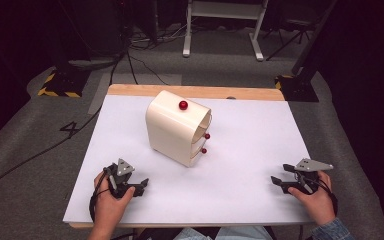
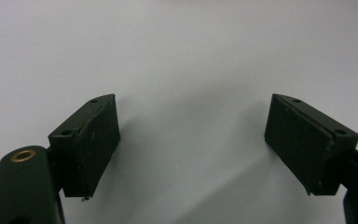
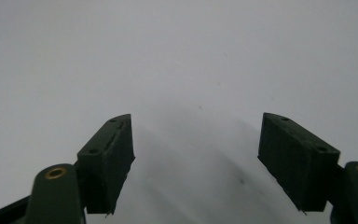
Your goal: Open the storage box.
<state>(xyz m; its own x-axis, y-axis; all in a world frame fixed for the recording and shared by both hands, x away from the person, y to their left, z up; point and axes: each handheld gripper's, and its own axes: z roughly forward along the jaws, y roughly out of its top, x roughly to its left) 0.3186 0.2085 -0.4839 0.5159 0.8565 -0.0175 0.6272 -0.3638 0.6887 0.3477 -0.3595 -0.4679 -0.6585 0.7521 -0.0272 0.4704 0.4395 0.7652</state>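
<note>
While both sets of jaws stand released over bare white counter (image 1: 260, 150), the left gripper (image 1: 142, 186) rests at seven o'clock and the right gripper (image 1: 276, 182) at five o'clock, well apart from the cream drawer cabinet (image 1: 172, 131) with red knobs (image 1: 183, 105) at center.

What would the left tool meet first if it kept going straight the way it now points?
Probably nothing: the left tool points right across the bare white table top, passing in front of the cream cabinet. Its own view shows only table ahead, though depth is unclear.
</note>
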